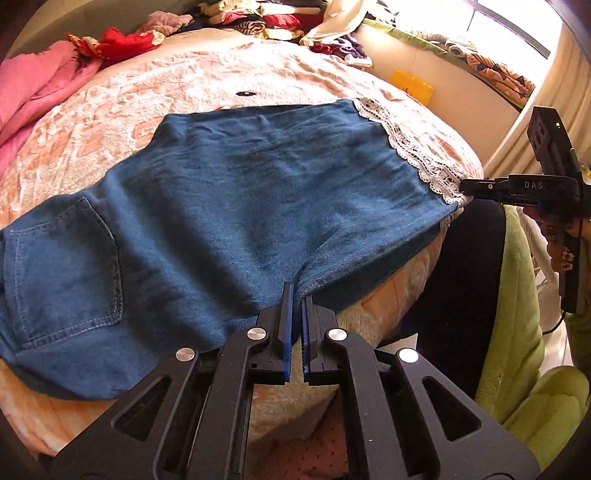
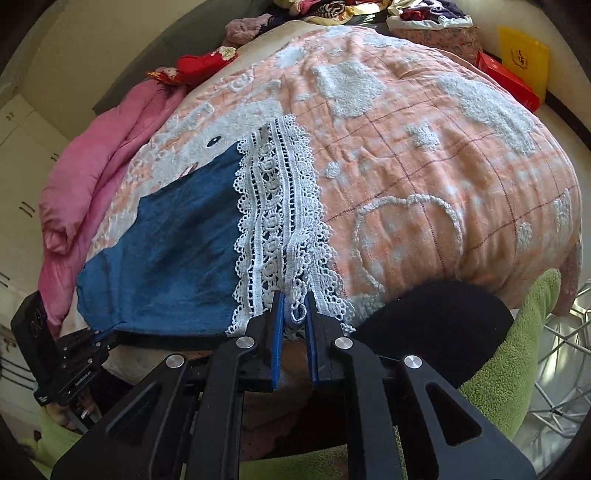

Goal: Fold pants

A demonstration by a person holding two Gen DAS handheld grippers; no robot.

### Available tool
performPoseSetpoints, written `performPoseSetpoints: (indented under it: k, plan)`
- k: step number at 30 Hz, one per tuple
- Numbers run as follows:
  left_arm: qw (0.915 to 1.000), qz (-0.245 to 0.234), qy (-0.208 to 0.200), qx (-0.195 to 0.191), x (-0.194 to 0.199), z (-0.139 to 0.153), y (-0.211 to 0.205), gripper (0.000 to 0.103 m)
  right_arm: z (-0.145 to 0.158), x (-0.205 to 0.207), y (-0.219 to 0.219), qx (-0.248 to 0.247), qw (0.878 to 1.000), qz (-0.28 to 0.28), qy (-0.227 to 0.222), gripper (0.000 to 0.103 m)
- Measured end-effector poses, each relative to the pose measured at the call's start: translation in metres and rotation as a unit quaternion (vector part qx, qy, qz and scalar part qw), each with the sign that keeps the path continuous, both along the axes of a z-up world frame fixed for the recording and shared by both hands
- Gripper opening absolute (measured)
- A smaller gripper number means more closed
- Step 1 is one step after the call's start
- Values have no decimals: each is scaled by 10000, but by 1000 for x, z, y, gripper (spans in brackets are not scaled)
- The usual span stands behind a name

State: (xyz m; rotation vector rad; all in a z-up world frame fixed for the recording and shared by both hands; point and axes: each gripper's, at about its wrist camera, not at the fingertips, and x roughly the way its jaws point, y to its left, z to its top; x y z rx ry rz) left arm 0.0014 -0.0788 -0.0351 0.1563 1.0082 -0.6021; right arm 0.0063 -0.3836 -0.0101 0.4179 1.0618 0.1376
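Blue denim pants (image 1: 229, 206) lie flat across the bed, back pocket (image 1: 70, 269) at the left, white lace hem (image 1: 417, 155) at the right. My left gripper (image 1: 297, 295) is shut on the near edge of the pants. My right gripper (image 2: 294, 306) is shut on the lace hem (image 2: 277, 221) at its near corner; it also shows in the left wrist view (image 1: 465, 186). The left gripper shows in the right wrist view (image 2: 107, 334) at the denim's (image 2: 173, 243) near edge.
The bed has a peach and white quilt (image 2: 424, 166). A pink blanket (image 1: 33, 88) lies at the left, piled clothes (image 1: 258, 18) at the far end. A black cushion (image 2: 436, 325) and green plush cover (image 1: 517, 295) sit at the bed's near right edge.
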Motion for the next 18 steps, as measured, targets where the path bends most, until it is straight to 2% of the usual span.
performPoseSetpoints:
  k: [8, 10, 11, 13, 14, 16, 18]
  plan:
    - [9998, -82, 142, 87, 3, -13, -4, 3, -21, -2, 9, -660, 9975, 70, 260, 11]
    - [9998, -72, 172, 80, 4, -15, -4, 3, -17, -5, 11, -955, 9951, 58, 239, 20]
    - [9998, -74, 171, 76, 4, -15, -4, 3, -11, -8, 11, -1180, 9929, 16, 143, 29]
    - [9998, -62, 176, 55, 6, -14, -3, 3, 6, -15, 15, -1432, 9894, 82, -216, 31]
    - [9998, -62, 176, 47, 5, -14, -3, 3, 12, -17, 18, -1499, 9878, 190, -379, 31]
    - [9998, -62, 172, 39, 5, -14, -3, 3, 26, -23, 41, -1617, 9809, 826, -693, 31]
    - [9998, -61, 168, 52, 6, -14, -3, 3, 27, -23, 65, -1488, 9755, 1410, -797, 31]
